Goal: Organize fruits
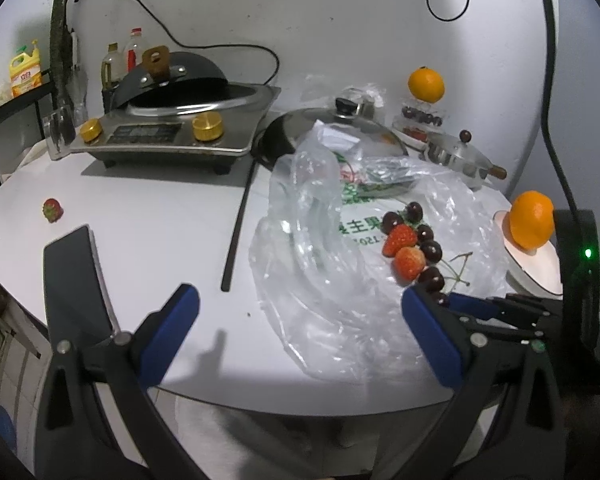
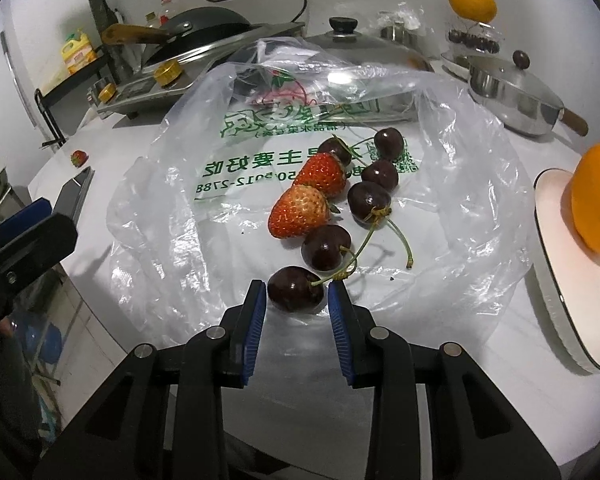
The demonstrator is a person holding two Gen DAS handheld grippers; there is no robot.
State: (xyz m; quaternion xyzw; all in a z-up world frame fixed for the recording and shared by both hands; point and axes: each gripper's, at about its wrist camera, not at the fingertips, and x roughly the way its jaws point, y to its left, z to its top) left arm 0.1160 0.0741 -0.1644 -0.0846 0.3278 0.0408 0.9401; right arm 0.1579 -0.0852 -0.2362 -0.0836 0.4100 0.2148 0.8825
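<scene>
Two strawberries and several dark cherries lie on a clear plastic bag on the white table. My right gripper is part open, its blue pads on either side of the nearest cherry, close to it but not clearly gripping. An orange sits on a white plate at the right. My left gripper is open and empty above the table's front edge, left of the fruit. A lone strawberry lies at the far left.
A stacked stand at the back right holds another orange above cherries. An induction cooker with a wok, a glass pot lid, a small steel pan and a phone also stand on the table.
</scene>
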